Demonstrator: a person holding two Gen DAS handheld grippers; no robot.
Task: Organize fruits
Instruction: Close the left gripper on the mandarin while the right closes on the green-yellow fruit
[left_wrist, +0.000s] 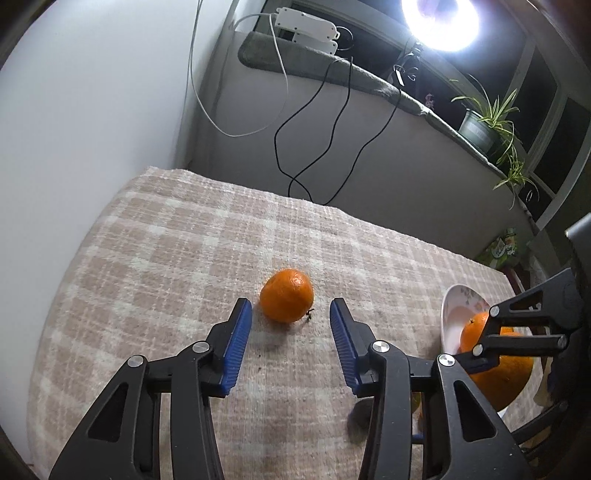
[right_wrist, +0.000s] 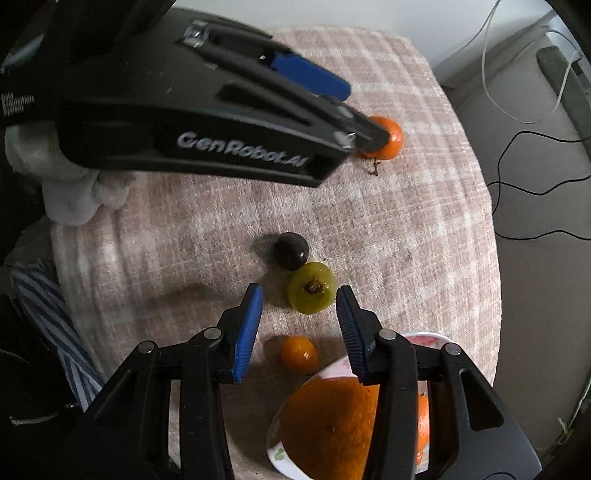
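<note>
A tangerine (left_wrist: 287, 295) lies on the checked cloth (left_wrist: 166, 258), just beyond and between the blue pads of my left gripper (left_wrist: 290, 306), which is open with a gap on both sides. In the right wrist view the left gripper (right_wrist: 365, 112) reaches across the top to that tangerine (right_wrist: 388, 136). My right gripper (right_wrist: 299, 295) points down, open, over a green round fruit (right_wrist: 312, 288) lying between its tips. A dark round fruit (right_wrist: 291, 250) touches the green one. A small orange fruit (right_wrist: 299, 352) lies near the flowered plate (right_wrist: 275, 450), which holds a large orange (right_wrist: 325, 424).
The plate (left_wrist: 448, 306) with the large orange (left_wrist: 513, 373) sits at the table's right edge. Cables (left_wrist: 306, 122) hang down the wall behind the table. A potted plant (left_wrist: 480, 125) and a bright lamp (left_wrist: 439, 22) stand on the sill. A striped sleeve (right_wrist: 48, 314) is at the left.
</note>
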